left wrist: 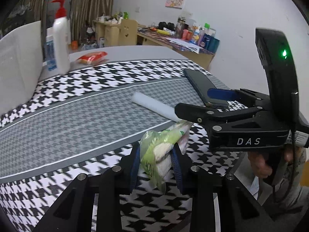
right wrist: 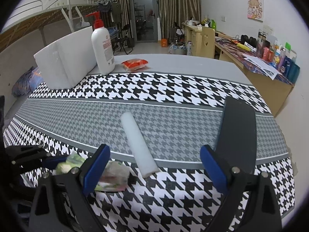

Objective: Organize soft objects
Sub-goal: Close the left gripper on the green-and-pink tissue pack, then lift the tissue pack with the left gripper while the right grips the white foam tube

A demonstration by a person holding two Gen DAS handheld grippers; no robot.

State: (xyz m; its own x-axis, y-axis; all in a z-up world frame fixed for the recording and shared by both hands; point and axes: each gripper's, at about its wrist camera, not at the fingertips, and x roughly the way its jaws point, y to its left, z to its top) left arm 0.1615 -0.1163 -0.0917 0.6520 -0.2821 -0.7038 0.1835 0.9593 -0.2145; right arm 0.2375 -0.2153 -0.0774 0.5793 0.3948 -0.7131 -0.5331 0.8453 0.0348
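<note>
Both cameras ride low over the houndstooth-covered surface [right wrist: 173,89], angled downward and looking across it toward the far desk [right wrist: 270,71]. They share the white foam roll [left wrist: 154,106] and pump bottle [right wrist: 102,46]; the left view sits nearer.

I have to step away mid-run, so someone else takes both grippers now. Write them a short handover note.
Left gripper: fingers shut on the green plastic packet, near the front edge of the houndstooth cloth.
Right gripper: open, empty, aimed at the white foam cylinder lying on the cloth ahead of it.
Elsewhere: dark flat slab right of the cylinder; red packet, pump bottle and white foam block at the far side.
Done: packet gripped.
Left: place the packet, then probably the cylinder and red packet. No destination is evident.
</note>
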